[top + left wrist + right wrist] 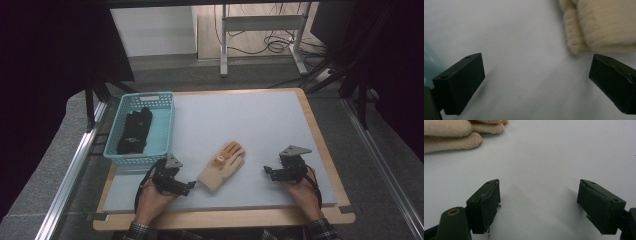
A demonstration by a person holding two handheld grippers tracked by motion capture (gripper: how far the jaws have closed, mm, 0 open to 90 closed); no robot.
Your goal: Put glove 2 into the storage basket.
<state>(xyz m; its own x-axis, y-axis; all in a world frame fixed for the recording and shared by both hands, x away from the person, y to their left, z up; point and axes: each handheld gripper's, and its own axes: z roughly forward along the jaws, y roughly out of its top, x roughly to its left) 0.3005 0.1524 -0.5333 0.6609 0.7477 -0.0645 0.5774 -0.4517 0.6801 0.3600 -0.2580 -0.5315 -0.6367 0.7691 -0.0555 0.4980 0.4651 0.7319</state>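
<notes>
High view frames are taken over a grey mat [260, 125] laid on a wooden table [225, 218], and the beige glove [221, 166] is used as the landmark.

Far to the left of the glove, one turquoise basket [125, 155] is seen at the mat's edge, and one dark glove [134, 131] is laid inside it. Just left of the beige glove's cuff, the left gripper [191, 185] is held low over the mat; in the left gripper view [534, 82] its jaws are set wide apart with only bare mat between them, and the ribbed cuff [574, 32] is seen just beyond the right-hand jaw, not clamped.

One beige glove is counted. It is knitted, cream in colour, laid flat near the mat's middle, with its cuff turned toward the person and its fingers pointed away and rightward; an orange patch is carried on the finger side.

To the right of the glove, well apart from it, the right gripper [265, 170] is held. In the right gripper view [537, 195] its jaws are spread, nothing is held, and the glove's fingertips [471, 140] are seen farther off. Two grippers are counted.
</notes>
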